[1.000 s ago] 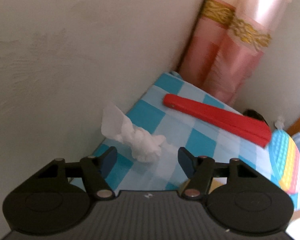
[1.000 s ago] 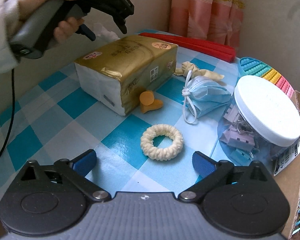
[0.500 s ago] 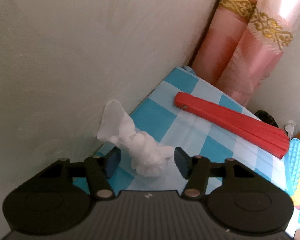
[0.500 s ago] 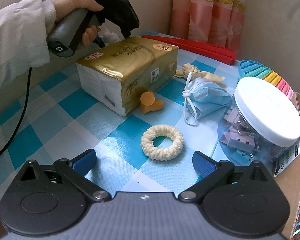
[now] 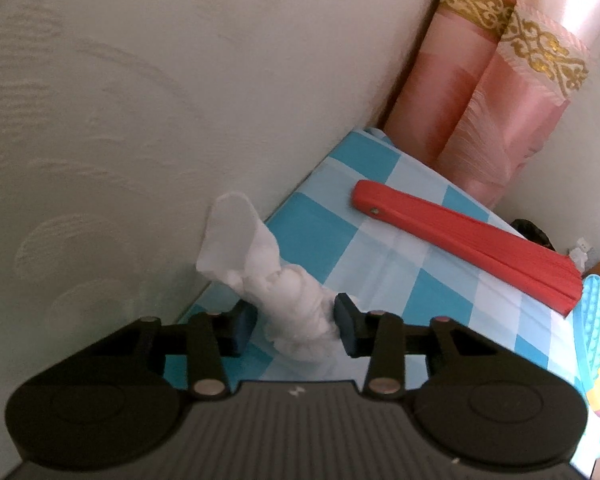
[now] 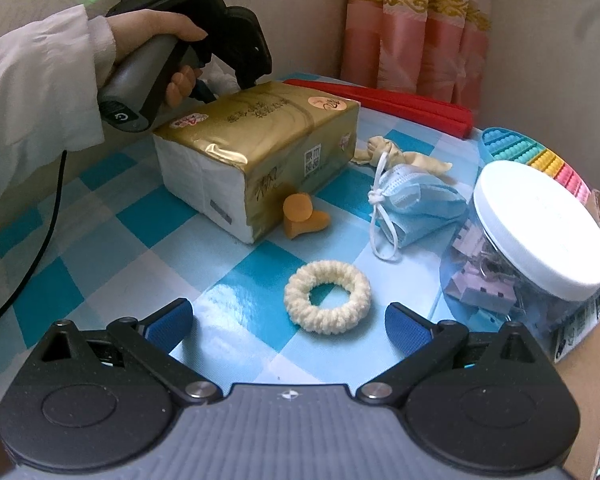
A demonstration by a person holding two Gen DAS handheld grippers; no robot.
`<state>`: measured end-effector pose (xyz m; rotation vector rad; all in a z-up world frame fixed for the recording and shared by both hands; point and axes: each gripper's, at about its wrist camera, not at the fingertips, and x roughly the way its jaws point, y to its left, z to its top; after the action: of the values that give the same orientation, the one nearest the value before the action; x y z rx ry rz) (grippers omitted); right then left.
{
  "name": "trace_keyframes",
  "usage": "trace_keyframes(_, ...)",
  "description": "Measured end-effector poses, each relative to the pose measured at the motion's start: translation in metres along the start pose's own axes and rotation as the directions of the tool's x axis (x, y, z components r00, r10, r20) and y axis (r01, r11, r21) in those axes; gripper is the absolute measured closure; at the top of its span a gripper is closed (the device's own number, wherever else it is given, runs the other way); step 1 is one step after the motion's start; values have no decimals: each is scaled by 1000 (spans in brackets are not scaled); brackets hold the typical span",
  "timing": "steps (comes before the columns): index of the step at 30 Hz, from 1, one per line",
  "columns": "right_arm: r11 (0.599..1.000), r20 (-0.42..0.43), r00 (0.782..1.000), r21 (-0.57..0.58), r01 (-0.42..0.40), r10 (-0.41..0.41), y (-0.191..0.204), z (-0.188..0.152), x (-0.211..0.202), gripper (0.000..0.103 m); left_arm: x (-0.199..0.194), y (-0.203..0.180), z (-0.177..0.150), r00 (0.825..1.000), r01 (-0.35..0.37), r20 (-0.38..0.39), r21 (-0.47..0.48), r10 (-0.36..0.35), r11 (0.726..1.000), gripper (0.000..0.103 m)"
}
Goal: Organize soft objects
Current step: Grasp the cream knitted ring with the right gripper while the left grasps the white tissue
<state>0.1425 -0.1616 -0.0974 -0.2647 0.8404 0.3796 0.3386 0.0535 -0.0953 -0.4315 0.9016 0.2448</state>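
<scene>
As I watch: left gripper [image 5: 296, 322] closing around crumpled tissue [image 5: 288, 300] at table's [image 5: 384, 264] wall edge.
Right gripper [image 6: 288, 320]: jaws apart, hovering by knitted scrunchie [image 6: 327, 297].

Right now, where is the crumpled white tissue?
In the left wrist view the crumpled white tissue sits between the closing fingers of the left claw, at the checked table's left edge against the pale wall, with the red folded fan further right.

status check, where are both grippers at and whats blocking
Left gripper closing around crumpled tissue by wall. Right gripper open, empty, above scrunchie. Nothing blocking.
</scene>
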Motion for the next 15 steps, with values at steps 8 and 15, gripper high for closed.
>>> trace_keyframes(8, 1000, 1, 1000, 5, 3, -3, -3, 11, 6, 10, -1, 3, 1, 1000, 11, -3, -4, -11, 1000, 68)
trace_keyframes(15, 998, -10, 999, 41, 47, -47, -11, 13, -2, 51, -6, 1, 1, 1000, 14, -2, 14, -14, 1000, 69)
